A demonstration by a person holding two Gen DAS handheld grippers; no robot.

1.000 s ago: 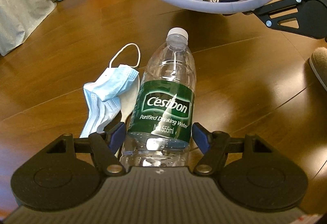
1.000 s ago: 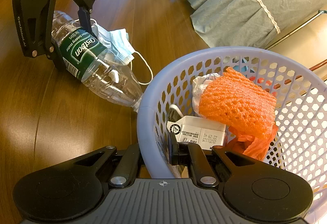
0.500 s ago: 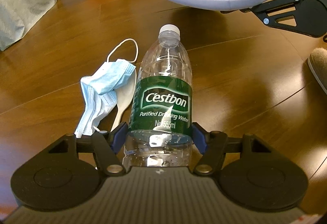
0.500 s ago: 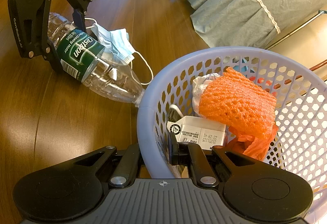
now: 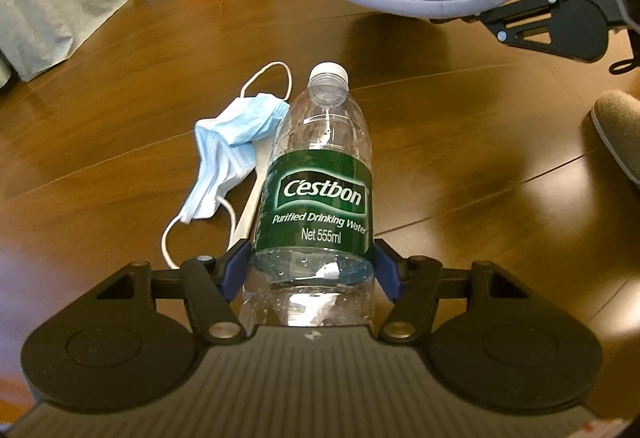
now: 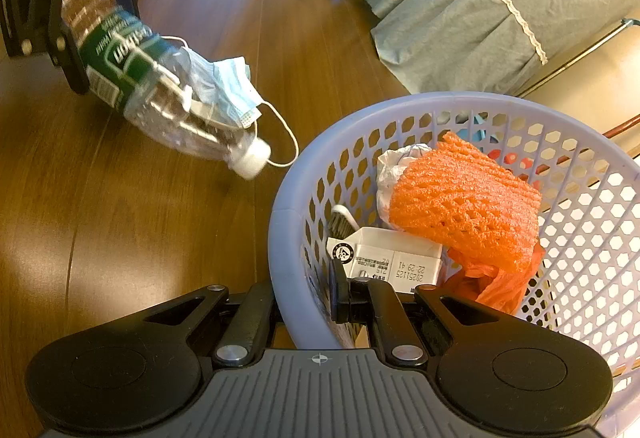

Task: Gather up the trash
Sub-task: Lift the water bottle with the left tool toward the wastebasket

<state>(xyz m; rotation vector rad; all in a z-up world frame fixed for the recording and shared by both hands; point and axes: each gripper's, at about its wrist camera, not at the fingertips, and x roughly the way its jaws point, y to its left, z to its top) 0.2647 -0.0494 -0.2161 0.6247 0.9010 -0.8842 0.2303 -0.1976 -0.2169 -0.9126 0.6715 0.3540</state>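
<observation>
Lifted off the floor since a second ago, the Cestbon water bottle (image 5: 320,174) now hangs in the left gripper (image 5: 312,270).

Left wrist view: blue pads clamp the bottle's lower body, cap pointing to 12 o'clock; a blue face mask (image 5: 228,154) lies on the wooden floor (image 5: 100,126) at 10 o'clock. Right wrist view: the right gripper (image 6: 308,302) pinches the lavender basket (image 6: 288,238) rim; orange foam net (image 6: 464,206) and a white carton (image 6: 392,258) sit inside. The bottle (image 6: 132,74) tilts at 10 o'clock.
</observation>
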